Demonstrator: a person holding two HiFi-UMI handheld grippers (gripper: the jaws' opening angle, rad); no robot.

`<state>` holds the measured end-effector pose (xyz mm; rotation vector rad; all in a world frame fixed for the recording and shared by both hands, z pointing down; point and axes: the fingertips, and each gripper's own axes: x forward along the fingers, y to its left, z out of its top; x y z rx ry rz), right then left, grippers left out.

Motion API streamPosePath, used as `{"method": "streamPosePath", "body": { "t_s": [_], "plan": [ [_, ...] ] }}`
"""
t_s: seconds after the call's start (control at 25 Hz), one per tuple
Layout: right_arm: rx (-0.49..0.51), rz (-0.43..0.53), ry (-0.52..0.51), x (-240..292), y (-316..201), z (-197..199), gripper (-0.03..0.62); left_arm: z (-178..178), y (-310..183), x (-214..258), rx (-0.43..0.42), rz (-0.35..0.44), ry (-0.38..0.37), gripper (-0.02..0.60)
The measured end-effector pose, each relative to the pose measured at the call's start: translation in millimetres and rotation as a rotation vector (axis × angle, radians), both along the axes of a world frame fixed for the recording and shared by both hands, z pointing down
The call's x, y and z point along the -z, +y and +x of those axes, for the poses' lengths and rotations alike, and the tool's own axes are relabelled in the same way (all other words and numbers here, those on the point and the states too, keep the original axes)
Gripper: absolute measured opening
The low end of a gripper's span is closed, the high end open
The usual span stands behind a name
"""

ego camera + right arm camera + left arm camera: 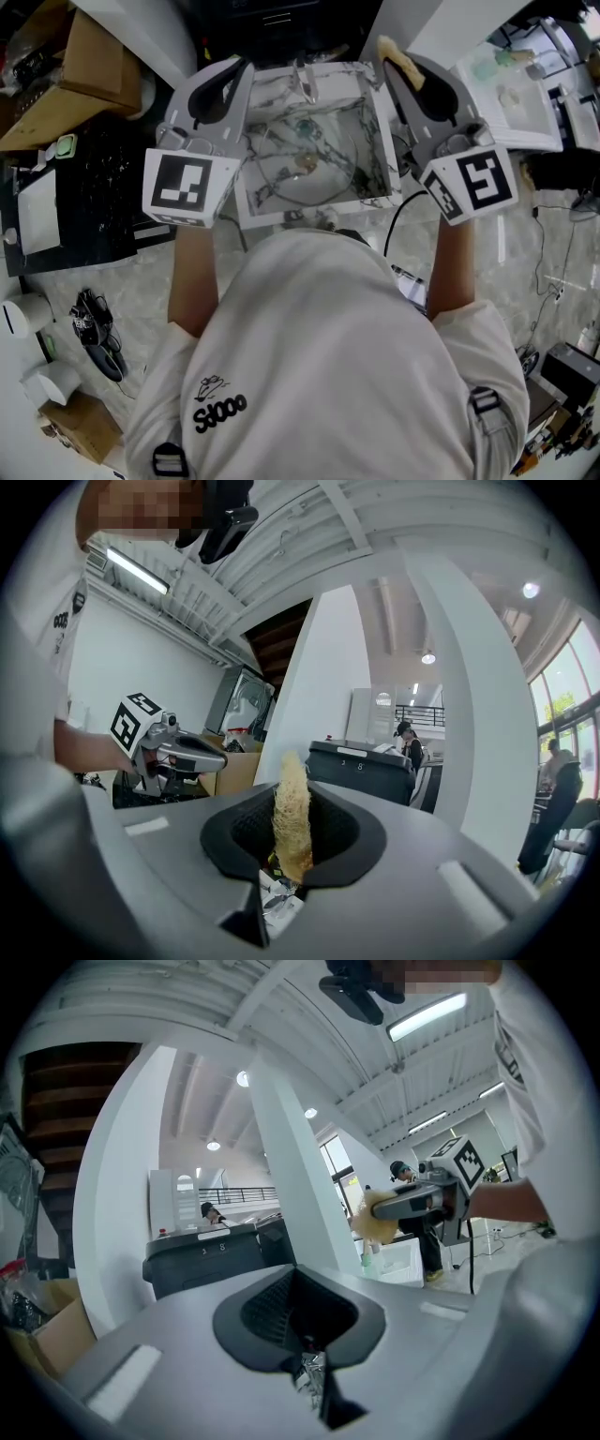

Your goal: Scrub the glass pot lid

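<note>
The glass pot lid [309,167] lies in the marble-patterned sink [377,112], below and between both grippers. My right gripper [396,62] is raised over the sink's right rim. It is shut on a yellowish fibrous sponge [401,66], which stands up between the pads in the right gripper view [292,808]. My left gripper [232,77] is raised over the sink's left rim, its jaws together with nothing between them [298,1302]. Each gripper view looks out into the room and shows the other gripper [422,1199] [173,752]; the lid is not in either.
A faucet [306,81] stands at the sink's back edge. Cardboard boxes [80,66] and a black mat [89,192] lie to the left. A white tray [514,98] is at the right. Cables [553,272] trail on the floor.
</note>
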<state>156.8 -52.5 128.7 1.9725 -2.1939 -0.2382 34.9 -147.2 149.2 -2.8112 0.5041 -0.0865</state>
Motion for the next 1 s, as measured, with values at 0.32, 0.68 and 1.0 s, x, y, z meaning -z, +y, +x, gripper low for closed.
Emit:
{"method": "streamPosePath", "body": {
  "t_s": [0.32, 0.68, 1.0],
  "plan": [
    [0.019, -0.017, -0.014, -10.0, -13.1, -1.9, 0.048, 9.5, -3.6, -6.7, -0.011, -0.028, 0.003, 0.01],
    [0.036, -0.029, -0.029, -16.4, -17.9, 2.1, 0.049, 25.1, -2.9, -17.2, -0.045, -0.033, -0.019, 0.011],
    [0.048, -0.05, -0.036, -24.9, -22.0, 6.7, 0.049, 35.5, -2.8, -29.2, -0.058, -0.058, -0.036, 0.01]
  ]
}}
